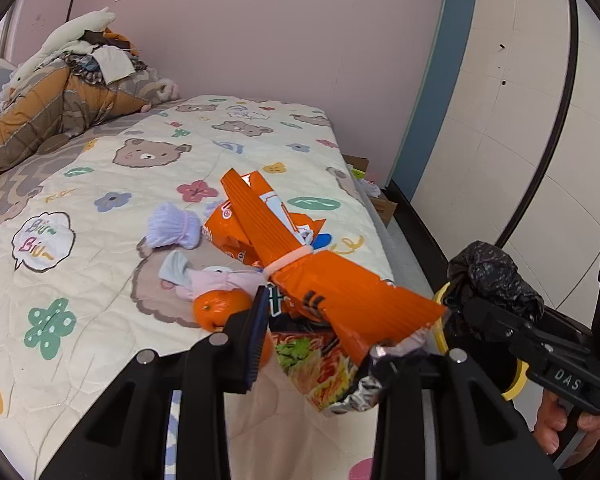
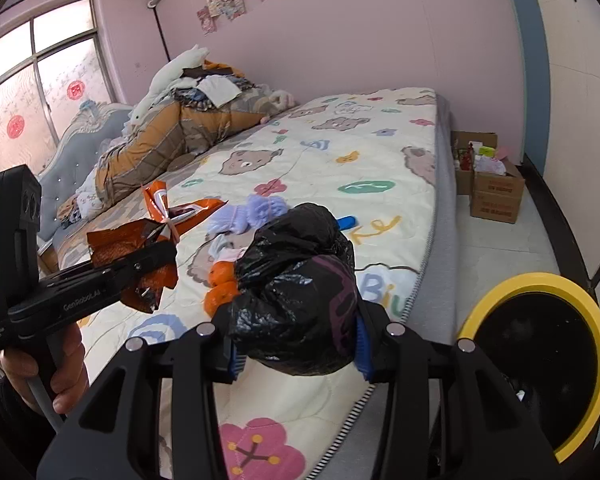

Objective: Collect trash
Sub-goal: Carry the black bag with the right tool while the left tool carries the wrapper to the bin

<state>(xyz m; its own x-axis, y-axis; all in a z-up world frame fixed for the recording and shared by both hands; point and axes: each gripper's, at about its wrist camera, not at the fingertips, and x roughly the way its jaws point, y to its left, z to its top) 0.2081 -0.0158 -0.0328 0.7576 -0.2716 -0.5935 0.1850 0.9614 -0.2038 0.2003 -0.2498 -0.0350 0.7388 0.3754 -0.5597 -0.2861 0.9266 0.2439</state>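
My left gripper (image 1: 320,354) is shut on a bundle of orange snack wrappers (image 1: 340,296) tied with a pale band, with a noodle packet (image 1: 320,366) hanging among them. The right wrist view shows this gripper (image 2: 160,264) holding the wrappers (image 2: 140,240) above the bed. My right gripper (image 2: 300,346) is shut on a crumpled black plastic bag (image 2: 296,280), also seen in the left wrist view (image 1: 496,276). A black bin with a yellow rim (image 2: 500,284) stands on the floor beside the bed, right of both grippers. Tangerines (image 1: 220,306), a purple knit piece (image 1: 174,226) and a pink and blue cloth (image 1: 204,280) lie on the bear-print quilt (image 1: 100,160).
A heap of bedding and soft toys (image 2: 160,140) fills the far end of the bed by the headboard (image 2: 72,152). Open cardboard boxes (image 2: 496,192) stand on the floor against the pink wall. A small blue item (image 2: 346,222) lies near the bed's edge. Pale floor runs between bed and wardrobe.
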